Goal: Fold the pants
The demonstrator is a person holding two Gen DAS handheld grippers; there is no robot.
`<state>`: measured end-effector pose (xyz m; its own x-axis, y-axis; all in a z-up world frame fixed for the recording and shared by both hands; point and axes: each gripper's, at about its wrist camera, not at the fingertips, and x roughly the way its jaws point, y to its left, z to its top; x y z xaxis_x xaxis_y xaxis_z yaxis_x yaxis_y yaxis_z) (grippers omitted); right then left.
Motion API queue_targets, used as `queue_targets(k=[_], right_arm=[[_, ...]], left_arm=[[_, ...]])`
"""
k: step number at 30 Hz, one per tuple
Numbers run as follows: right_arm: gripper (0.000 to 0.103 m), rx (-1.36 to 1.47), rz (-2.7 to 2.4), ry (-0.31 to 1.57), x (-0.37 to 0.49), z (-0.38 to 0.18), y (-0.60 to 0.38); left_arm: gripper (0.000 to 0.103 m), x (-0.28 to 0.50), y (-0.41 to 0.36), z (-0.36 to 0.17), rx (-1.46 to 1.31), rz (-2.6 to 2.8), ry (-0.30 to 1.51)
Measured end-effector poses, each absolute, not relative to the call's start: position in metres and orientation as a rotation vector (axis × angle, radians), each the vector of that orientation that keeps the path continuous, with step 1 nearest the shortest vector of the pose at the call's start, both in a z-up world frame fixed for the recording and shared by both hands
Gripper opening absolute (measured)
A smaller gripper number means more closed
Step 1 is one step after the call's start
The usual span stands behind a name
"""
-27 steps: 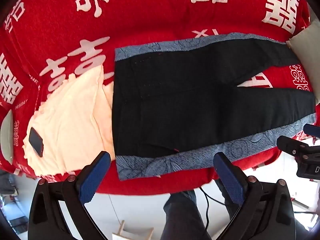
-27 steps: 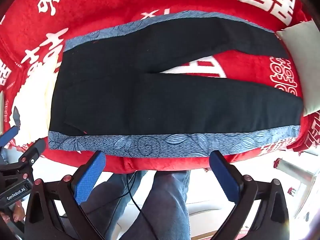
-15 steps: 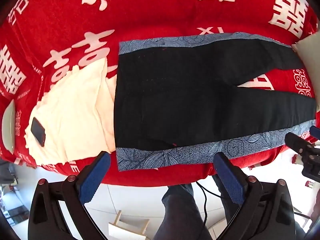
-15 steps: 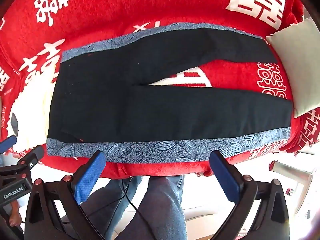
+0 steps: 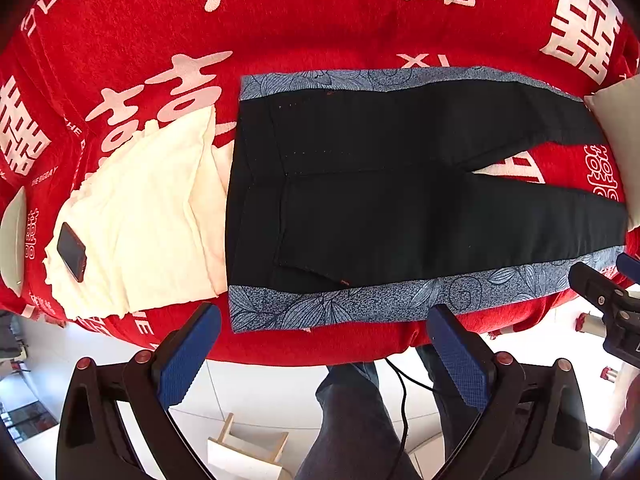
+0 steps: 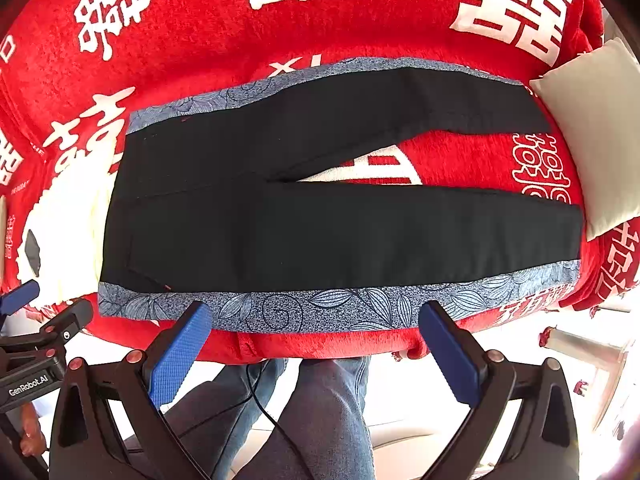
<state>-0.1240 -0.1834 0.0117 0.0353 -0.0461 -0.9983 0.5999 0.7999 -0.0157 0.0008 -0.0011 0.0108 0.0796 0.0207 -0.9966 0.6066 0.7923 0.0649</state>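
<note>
1. Left wrist view: the left gripper [image 5: 320,350] is spread wide and empty, above the near edge of the black pants [image 5: 380,200] — laid flat on a red blanket [image 5: 320,20], waistband beside a cream cloth [image 5: 148,216] bearing a phone [image 5: 72,252].
2. Right wrist view: the right gripper [image 6: 316,340] is also wide apart, holding nothing, near the blue floral side stripe [image 6: 340,300]; the legs point toward a pale cushion [image 6: 596,132].

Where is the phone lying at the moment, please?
In the left wrist view, the phone lies at far left on the cream cloth, left of the pants waistband.
</note>
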Motion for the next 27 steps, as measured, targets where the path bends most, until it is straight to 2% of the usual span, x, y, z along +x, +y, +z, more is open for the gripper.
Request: queue_targets(k=[27], right_arm=[[0.103,0.464,-0.538,1.457,-0.1266,0.0142,-0.1817]], left_arm=[[0.103,-0.0002,-0.0046,0.0141,0.570,-0.461,1.417]])
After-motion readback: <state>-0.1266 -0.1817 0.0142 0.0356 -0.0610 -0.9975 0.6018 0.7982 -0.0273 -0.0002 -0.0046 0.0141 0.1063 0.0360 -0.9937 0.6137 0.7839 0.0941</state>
